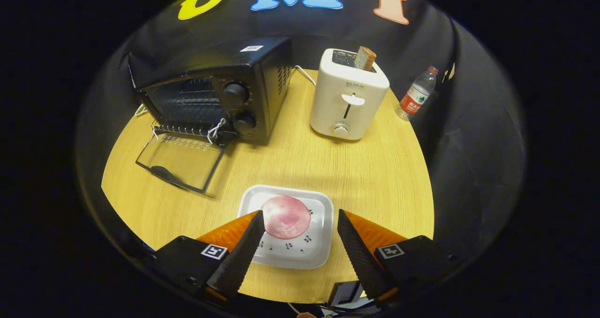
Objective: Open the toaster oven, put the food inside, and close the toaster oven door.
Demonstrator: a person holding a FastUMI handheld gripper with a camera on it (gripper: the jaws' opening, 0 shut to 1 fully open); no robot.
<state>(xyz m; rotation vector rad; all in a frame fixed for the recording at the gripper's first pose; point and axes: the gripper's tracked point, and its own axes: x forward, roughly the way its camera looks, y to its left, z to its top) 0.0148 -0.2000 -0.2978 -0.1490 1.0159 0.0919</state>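
Wood-grain tabletop (300, 168) carried everything we recorded. Our claw (300, 215) was spread wide, its fingers flanking a white tray (300, 252) on which a round pink slice of food (286, 217) lay. Well beyond it stood the black toaster oven (215, 93), its glass door (180, 161) folded down flat. Beside that we saw a white toaster (347, 97) holding bread (365, 57), and a water bottle (416, 95).

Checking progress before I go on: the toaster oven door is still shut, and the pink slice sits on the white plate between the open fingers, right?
Not quite. The gripper view shows the toaster oven door folded down open. The pink slice does lie on the white plate, between the open gripper fingers.
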